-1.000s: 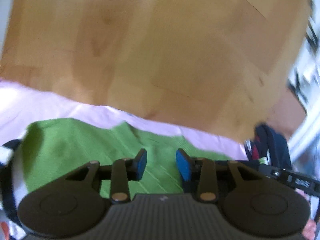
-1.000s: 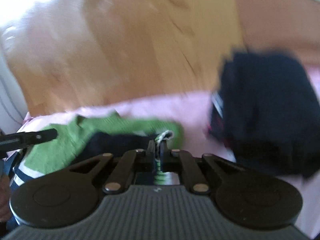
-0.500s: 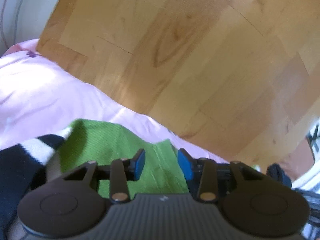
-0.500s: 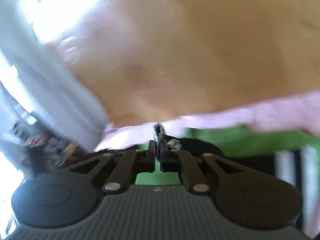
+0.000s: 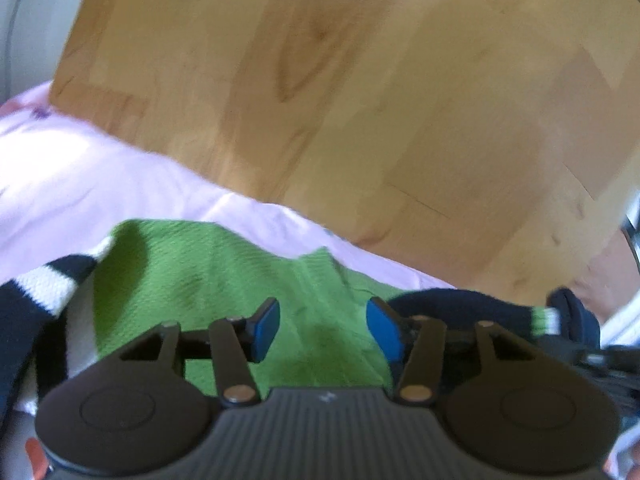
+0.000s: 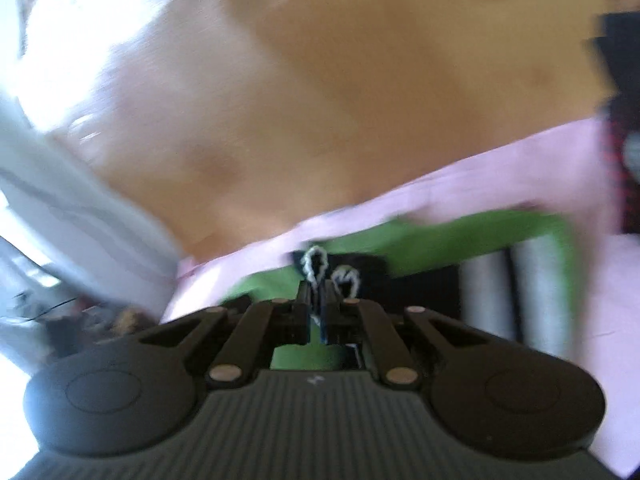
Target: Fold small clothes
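Our left gripper (image 5: 323, 330) has jaws spread, nothing between the blue pads (image 5: 267, 328), hovering right over the green knit garment (image 5: 208, 276); the cloth lies under and ahead of the gap. Our right gripper (image 6: 315, 300) is clamped on a white-and-dark drawstring (image 6: 316, 266) of the same garment, loops poking past the tips. Its navy-and-white striped part (image 5: 44, 292) sits left of our left jaws. Everything lies on a pink sheet (image 5: 100, 184), wooden floor (image 5: 360, 92) beyond. Right view is blurred.
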`<control>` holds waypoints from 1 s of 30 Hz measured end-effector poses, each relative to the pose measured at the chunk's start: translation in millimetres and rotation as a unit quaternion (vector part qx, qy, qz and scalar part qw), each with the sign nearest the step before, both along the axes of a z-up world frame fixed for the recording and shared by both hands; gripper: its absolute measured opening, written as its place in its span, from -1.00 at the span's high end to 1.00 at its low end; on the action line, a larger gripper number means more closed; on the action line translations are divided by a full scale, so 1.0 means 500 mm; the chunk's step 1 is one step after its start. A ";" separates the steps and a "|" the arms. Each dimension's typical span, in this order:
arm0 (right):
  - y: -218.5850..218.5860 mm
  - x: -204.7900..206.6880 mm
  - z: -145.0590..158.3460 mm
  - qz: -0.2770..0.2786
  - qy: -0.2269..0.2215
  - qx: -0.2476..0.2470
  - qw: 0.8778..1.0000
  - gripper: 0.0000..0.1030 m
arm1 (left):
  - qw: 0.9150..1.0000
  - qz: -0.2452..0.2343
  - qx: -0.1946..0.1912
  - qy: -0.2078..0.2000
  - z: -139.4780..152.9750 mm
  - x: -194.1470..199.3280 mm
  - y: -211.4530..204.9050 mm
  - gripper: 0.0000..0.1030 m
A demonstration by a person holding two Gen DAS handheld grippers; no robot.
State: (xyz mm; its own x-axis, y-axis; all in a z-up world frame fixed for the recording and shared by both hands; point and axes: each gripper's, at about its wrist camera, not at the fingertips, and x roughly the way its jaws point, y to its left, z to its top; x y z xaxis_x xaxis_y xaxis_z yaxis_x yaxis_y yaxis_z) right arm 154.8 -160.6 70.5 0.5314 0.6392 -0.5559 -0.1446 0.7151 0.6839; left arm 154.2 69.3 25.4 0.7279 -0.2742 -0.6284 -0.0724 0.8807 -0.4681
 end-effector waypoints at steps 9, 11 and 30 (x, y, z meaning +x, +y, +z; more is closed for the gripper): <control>0.199 0.023 0.060 0.101 0.060 0.100 0.988 0.92 | 0.996 0.073 -0.041 0.026 -0.034 0.015 0.085 0.06; 0.200 0.028 0.054 0.088 0.060 0.095 0.990 0.92 | 0.996 0.071 -0.043 0.026 -0.033 0.016 0.085 0.05; -0.132 -0.063 -0.089 -0.125 0.010 -0.093 0.988 0.29 | 0.995 -0.095 0.036 -0.002 -0.020 -0.010 -0.104 -0.04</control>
